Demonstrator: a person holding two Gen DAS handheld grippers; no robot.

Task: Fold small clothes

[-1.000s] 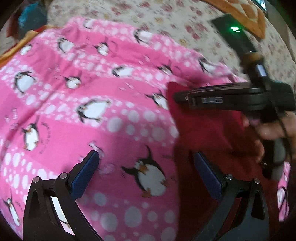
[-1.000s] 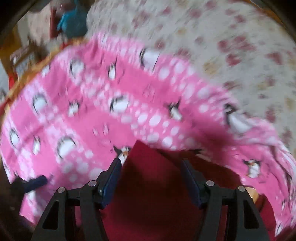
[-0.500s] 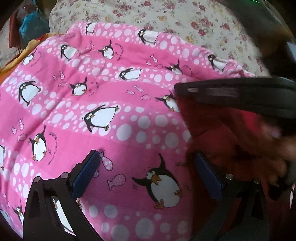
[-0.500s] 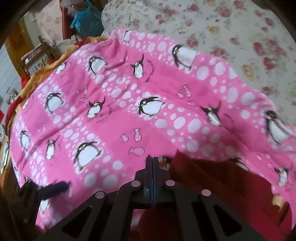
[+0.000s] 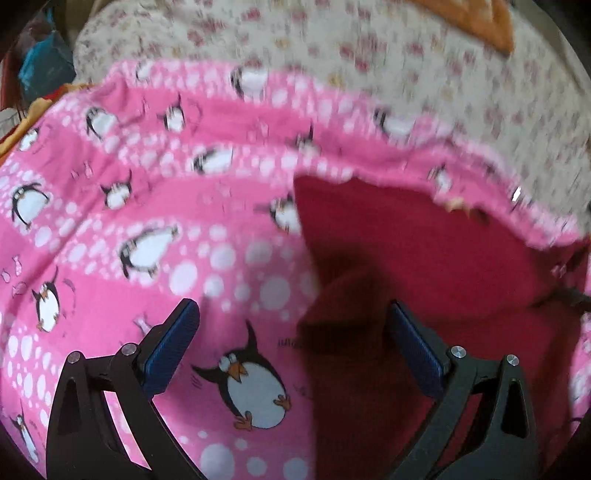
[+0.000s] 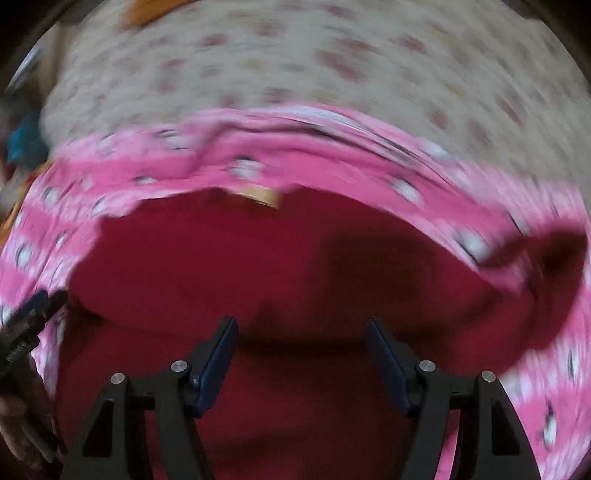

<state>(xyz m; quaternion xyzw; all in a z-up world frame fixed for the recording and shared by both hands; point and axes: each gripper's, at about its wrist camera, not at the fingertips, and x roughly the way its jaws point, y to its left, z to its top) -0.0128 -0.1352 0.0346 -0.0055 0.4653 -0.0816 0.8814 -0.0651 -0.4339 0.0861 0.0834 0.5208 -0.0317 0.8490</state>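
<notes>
A dark red garment (image 5: 413,266) lies on a pink penguin-print blanket (image 5: 147,229). In the left wrist view it fills the right half; my left gripper (image 5: 291,332) is open and empty, straddling the garment's left edge just above the blanket. In the right wrist view the red garment (image 6: 280,280) fills the middle; my right gripper (image 6: 301,350) is open and empty above it. A small tan label (image 6: 260,195) shows at the garment's far edge. The left gripper's body (image 6: 26,325) shows at the left edge of the right wrist view. Both views are motion-blurred.
The pink blanket (image 6: 369,162) rests on a cream floral bedspread (image 5: 332,59), which also shows in the right wrist view (image 6: 295,59). An orange cloth (image 5: 476,22) lies at the far right. Blue and red clutter (image 5: 40,66) sits past the bed's left edge.
My right gripper was shut half a second ago and is now open; it has swung right over the garment and left the left wrist view. The left gripper stayed open.
</notes>
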